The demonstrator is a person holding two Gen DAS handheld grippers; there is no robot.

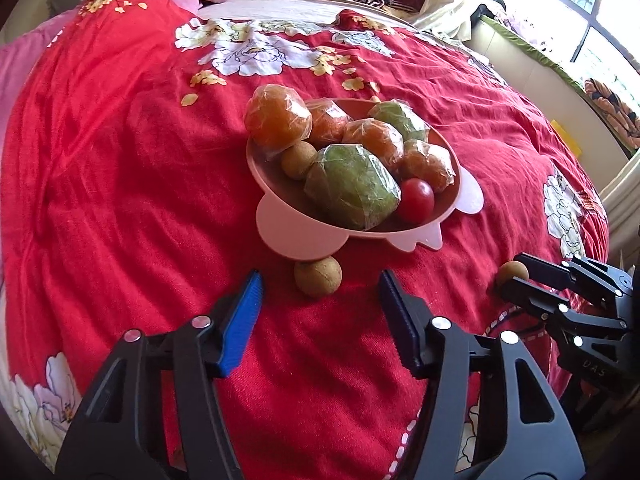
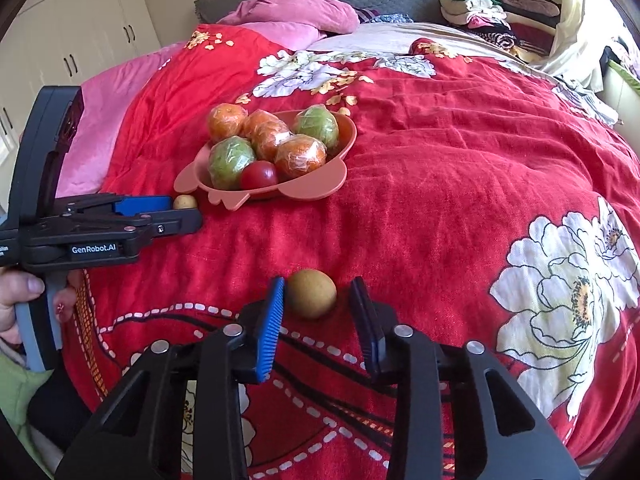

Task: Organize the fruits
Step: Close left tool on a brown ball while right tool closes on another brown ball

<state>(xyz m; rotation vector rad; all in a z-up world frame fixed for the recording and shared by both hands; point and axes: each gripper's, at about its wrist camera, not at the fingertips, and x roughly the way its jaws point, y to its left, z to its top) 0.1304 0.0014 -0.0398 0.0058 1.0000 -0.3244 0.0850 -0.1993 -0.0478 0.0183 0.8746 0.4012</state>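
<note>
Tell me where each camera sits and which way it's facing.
Left wrist: on the left claw, facing forward and down over the bed toward the bowl; its own fingers show, right claw at the right edge.
Right wrist: on the right claw, facing a brown fruit between its own fingers; left claw and hand at left.
Shared: bowl, both claws.
</note>
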